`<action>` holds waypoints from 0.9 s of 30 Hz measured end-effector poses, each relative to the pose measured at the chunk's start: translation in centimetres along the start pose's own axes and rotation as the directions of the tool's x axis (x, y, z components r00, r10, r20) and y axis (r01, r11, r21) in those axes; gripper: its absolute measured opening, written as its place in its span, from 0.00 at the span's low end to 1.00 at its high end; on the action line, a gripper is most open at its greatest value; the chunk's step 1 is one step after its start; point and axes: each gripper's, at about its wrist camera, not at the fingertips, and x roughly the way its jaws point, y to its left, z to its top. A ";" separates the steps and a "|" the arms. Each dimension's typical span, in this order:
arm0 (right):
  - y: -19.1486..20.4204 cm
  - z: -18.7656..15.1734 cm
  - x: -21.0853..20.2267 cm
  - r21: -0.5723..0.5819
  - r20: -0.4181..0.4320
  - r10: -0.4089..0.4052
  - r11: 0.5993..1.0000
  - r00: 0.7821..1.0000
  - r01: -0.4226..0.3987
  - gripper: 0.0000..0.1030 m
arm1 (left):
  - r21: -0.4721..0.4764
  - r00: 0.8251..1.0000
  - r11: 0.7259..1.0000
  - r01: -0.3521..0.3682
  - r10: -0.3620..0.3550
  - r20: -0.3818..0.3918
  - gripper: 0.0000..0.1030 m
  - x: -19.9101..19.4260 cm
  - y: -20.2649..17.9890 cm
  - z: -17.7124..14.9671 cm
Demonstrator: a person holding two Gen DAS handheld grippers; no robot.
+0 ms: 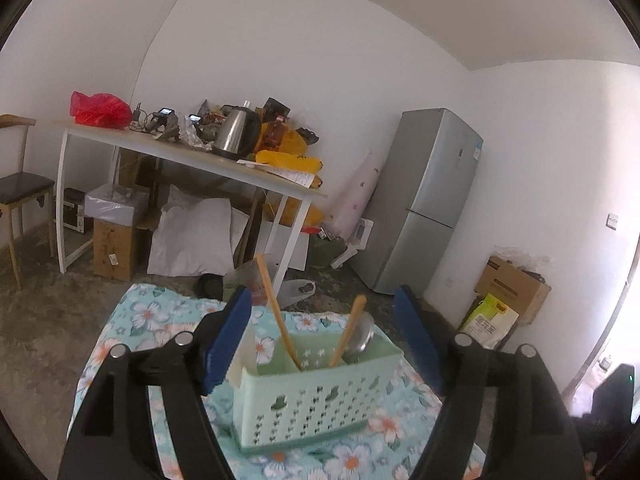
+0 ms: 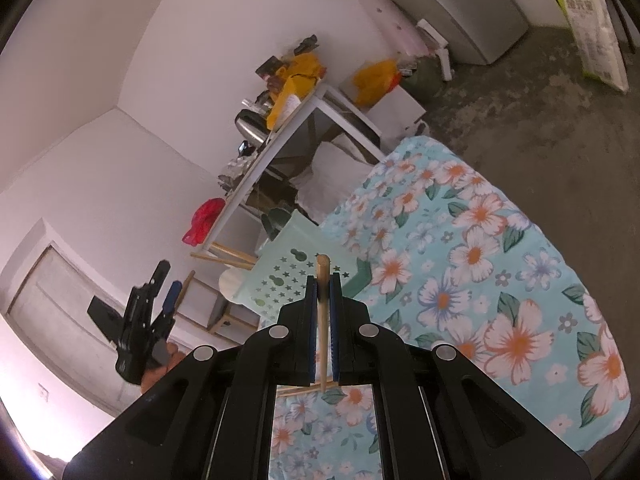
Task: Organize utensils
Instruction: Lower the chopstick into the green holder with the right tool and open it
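A pale green perforated utensil basket (image 1: 316, 392) stands on the floral tablecloth (image 1: 148, 320). In it lean a wooden stick (image 1: 276, 312) and a wooden-handled metal ladle (image 1: 352, 330). My left gripper (image 1: 322, 300) is open, with its blue pads (image 1: 230, 340) on either side of the basket and above it, touching nothing. In the right wrist view my right gripper (image 2: 323, 280) is shut on a thin wooden stick (image 2: 322, 266) that runs upright between its pads, close in front of the basket (image 2: 288, 276). The left gripper (image 2: 166, 284) shows at the left there, in a hand.
Beyond the cloth-covered table stands a white desk (image 1: 192, 156) cluttered with a steel kettle (image 1: 236, 132), a red bag (image 1: 100, 108) and yellow bags. A grey fridge (image 1: 428, 196) is at the right, cardboard boxes (image 1: 512, 284) stand by the wall, and a chair (image 1: 20, 188) is at the left.
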 end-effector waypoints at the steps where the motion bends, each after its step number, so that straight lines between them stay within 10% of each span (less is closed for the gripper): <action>1: 0.2 0.0 0.0 -0.007 0.000 0.002 1.000 1.000 -0.002 0.04 | -0.002 1.000 1.000 0.002 -0.002 -0.003 0.70 -0.6 0.1 -0.3; 18: 14.3 6.7 1.5 -0.423 0.251 0.114 0.906 0.961 0.003 0.04 | 0.069 0.972 0.991 -0.114 0.125 -0.200 0.89 -6.7 2.7 -8.2; 27: 17.0 7.2 8.0 -0.537 0.253 0.071 0.840 0.965 0.079 0.04 | 0.088 0.965 0.983 -0.164 0.178 -0.193 0.94 -8.6 2.8 -9.6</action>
